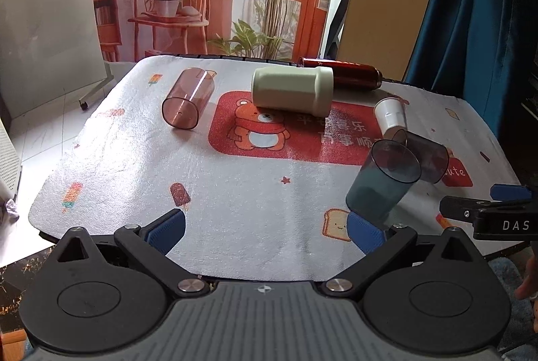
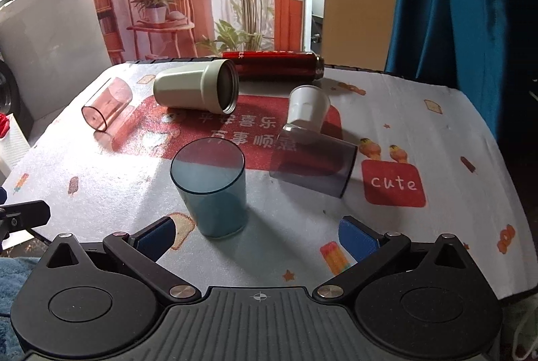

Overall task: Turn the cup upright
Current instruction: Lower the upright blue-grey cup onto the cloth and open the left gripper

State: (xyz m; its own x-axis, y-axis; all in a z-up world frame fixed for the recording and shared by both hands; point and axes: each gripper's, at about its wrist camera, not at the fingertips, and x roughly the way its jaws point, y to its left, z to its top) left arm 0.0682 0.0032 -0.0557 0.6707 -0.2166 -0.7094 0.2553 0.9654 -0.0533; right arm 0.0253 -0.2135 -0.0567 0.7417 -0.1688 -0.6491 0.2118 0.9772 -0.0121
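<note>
Blue cup [image 2: 210,189] stands near the front edge of the tabletop [image 2: 437,253], just ahead of the right gripper [image 2: 257,238] and a little to the left of its centre line. Its long axis is vertical or close to it. The flat disc on top is either a closed base or the open mouth; through the tinted plastic I cannot tell which, so whether it is already upright stays unsettled.

Right gripper: fingers spread wide, grasping nothing, the cup ahead of the gap rather than inside it. Left gripper [image 1: 265,231]: fingers likewise spread and empty; in its view the blue cup [image 1: 383,179] sits off to its right, beyond its right finger. The right hand is judged the nearer and better aligned.

Other vessels lie on their sides:
- smoky grey cup [image 2: 314,164], right of the blue one, axis running left-right;
- white paper cup [image 2: 307,109], touching or just behind the grey one;
- cream mug [image 2: 198,85], mouth facing right;
- pink tumbler [image 2: 107,107], toward the left edge;
- red flask [image 2: 275,65], along the back edge.
</note>
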